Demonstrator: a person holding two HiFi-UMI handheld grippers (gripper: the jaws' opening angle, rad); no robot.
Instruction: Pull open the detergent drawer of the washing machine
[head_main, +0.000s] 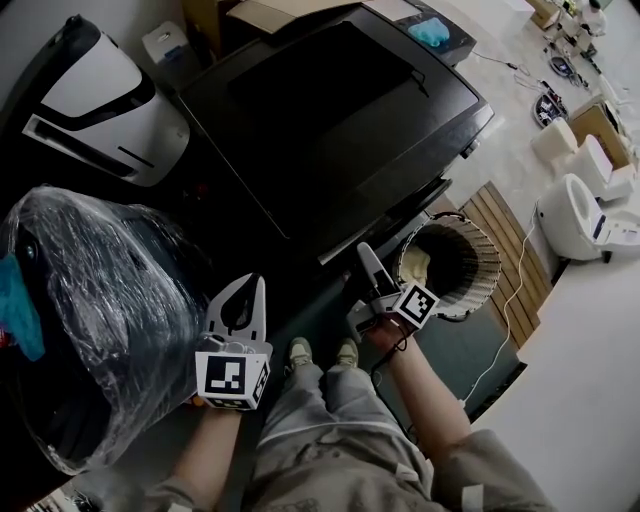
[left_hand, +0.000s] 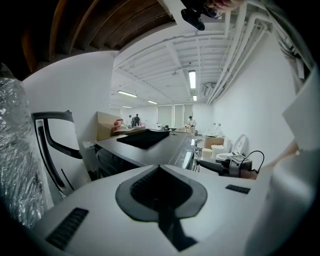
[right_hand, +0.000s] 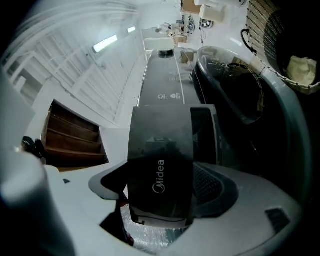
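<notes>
Right gripper (right_hand: 160, 192) clamped on detergent drawer (right_hand: 161, 145) front; left gripper (left_hand: 159, 170) pressed together, empty, apart from washing machine (head_main: 330, 120)

white walls (left_hand: 85, 85), a white beamed ceiling (left_hand: 165, 55) with long tube lights (left_hand: 192, 79); pale floor (head_main: 590, 400) bearing a slatted wooden mat (head_main: 507, 225) beside a round woven basket (head_main: 490, 262).

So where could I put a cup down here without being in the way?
The washing machine's black top is mostly bare, from the cardboard box at its back to its front edge. Its front is crowded: the right gripper clamps the detergent drawer there, between the wicker basket and the plastic-wrapped bundle.
</notes>
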